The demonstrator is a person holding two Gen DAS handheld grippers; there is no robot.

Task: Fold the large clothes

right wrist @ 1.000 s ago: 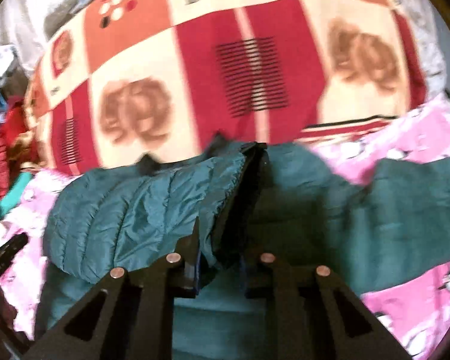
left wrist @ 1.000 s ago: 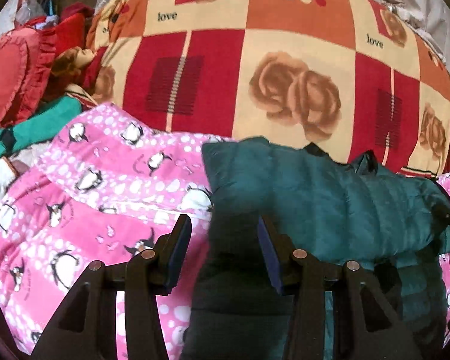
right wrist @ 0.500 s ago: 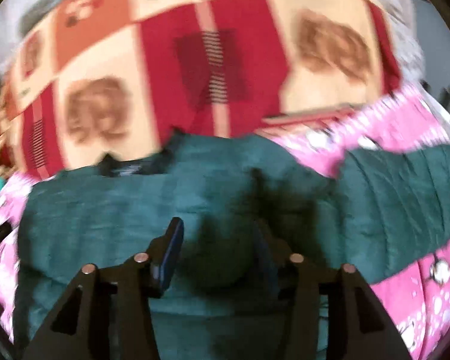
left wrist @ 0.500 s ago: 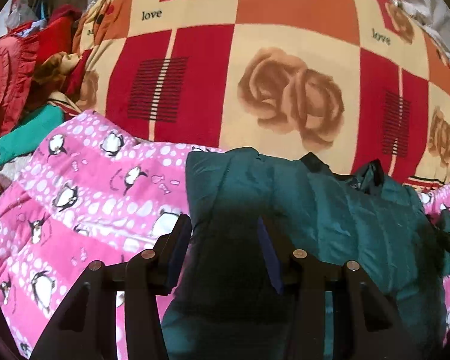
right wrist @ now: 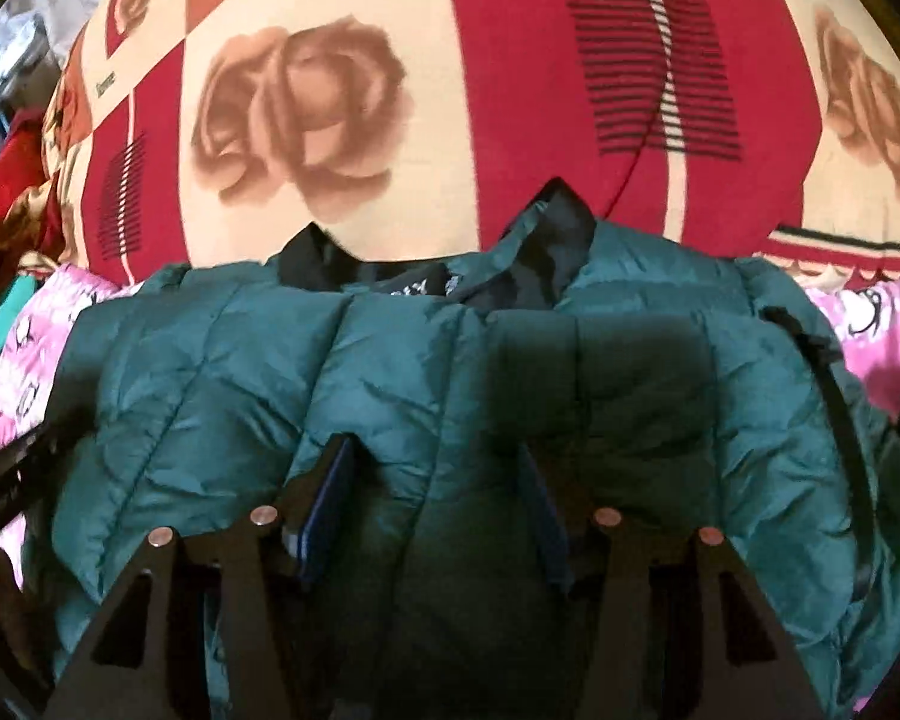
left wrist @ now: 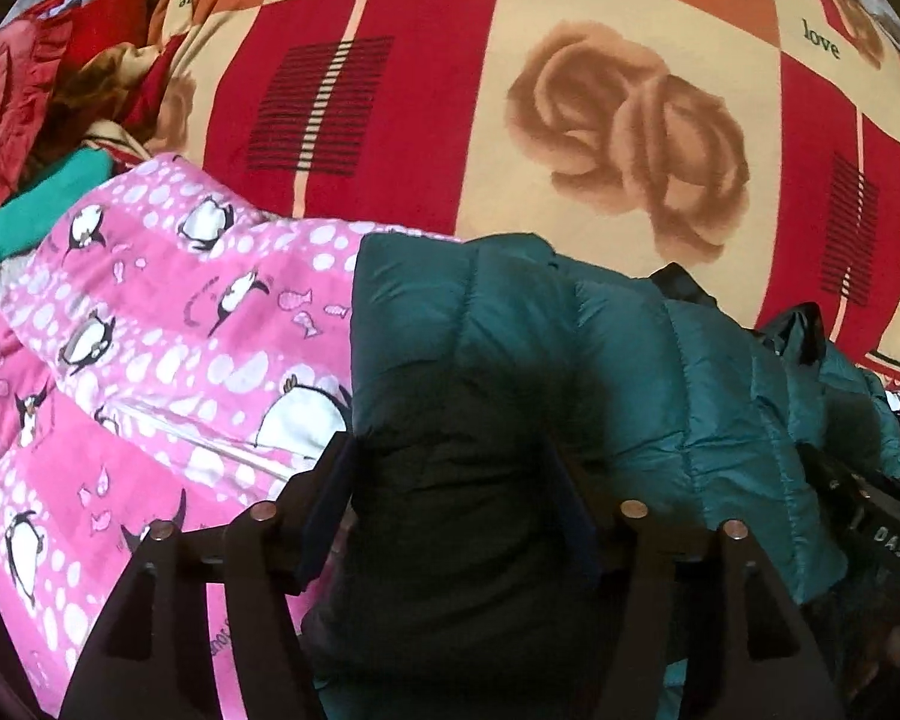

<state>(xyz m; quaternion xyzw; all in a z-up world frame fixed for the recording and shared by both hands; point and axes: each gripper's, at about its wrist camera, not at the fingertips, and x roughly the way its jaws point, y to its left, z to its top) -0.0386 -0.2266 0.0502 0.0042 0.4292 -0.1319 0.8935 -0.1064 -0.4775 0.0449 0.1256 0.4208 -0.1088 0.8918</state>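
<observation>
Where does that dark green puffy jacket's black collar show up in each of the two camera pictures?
Left wrist view: black collar far right, at the jacket's top edge.
Right wrist view: black collar upper centre.
Shared landmark: the rose blanket behind it.

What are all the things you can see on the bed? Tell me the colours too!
puffy jacket: one, dark teal, lying in front, under both grippers
penguin blanket: one, pink with white dots, beneath the jacket and to its left
rose blanket: one, red, orange and cream with brown roses, behind the jacket
green cloth: one, bright green, far left
red cloth pile: several pieces, red, far left corner
left gripper: one, black, open above the jacket's left edge
right gripper: one, black, open over the jacket's middle
</observation>
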